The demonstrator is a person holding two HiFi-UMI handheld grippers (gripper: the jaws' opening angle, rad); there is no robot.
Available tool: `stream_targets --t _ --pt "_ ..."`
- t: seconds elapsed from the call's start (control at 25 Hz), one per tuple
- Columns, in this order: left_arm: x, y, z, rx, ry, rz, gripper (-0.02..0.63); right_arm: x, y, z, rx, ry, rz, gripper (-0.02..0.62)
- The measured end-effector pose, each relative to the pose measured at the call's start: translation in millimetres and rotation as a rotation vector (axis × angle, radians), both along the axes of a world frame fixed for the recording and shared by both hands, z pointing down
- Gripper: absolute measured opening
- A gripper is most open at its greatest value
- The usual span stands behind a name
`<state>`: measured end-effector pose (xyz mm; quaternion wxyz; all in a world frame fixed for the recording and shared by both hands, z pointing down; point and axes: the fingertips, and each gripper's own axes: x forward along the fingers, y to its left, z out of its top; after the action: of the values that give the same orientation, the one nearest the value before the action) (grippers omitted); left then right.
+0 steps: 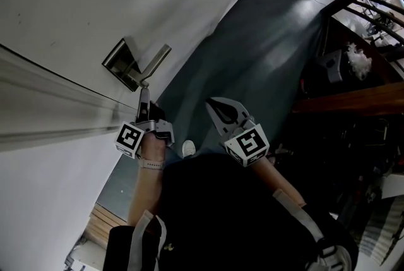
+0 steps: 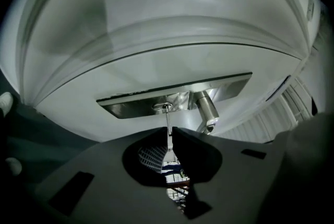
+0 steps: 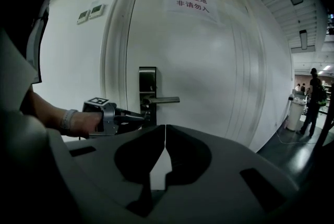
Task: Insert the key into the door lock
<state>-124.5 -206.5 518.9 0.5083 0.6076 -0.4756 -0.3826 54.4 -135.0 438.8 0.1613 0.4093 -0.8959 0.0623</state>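
A slim silver key (image 2: pixel 167 121) reaches from my left gripper (image 2: pixel 170 134) to the keyhole (image 2: pixel 163 106) in the steel lock plate (image 2: pixel 130 105); its tip is at or in the slot. The left jaws are shut on the key. In the head view the left gripper (image 1: pixel 144 94) points up at the lock plate (image 1: pixel 120 61) below the lever handle (image 1: pixel 154 62). In the right gripper view the left gripper (image 3: pixel 130 117) meets the lock plate (image 3: pixel 147 79) under the handle (image 3: pixel 163 99). My right gripper (image 1: pixel 221 113) hangs back from the door, its jaws (image 3: pixel 165 131) shut on nothing.
The white door (image 1: pixel 69 17) fills the left side, with a paper notice (image 3: pixel 191 2) on it. Dark green floor (image 1: pixel 265 42) runs to the right. Dark wooden furniture (image 1: pixel 353 99) stands at the right, and a person (image 3: pixel 315 100) stands far down the corridor.
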Motion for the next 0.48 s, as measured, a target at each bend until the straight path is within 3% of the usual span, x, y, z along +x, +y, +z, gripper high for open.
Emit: stream_targets --t 0.24,0.48 --pt "-8.9 24.5 -2.9 -0.031 -0.109 -0.008 0.009 -3.6 4.4 -8.1 0.017 -0.037 -0.026 0.017" --pt "-14.6 46.8 -32.8 0.040 -0.301 0.009 0.008 -11.3 9.6 -18.7 0.034 -0.083 -0.066 0.017"
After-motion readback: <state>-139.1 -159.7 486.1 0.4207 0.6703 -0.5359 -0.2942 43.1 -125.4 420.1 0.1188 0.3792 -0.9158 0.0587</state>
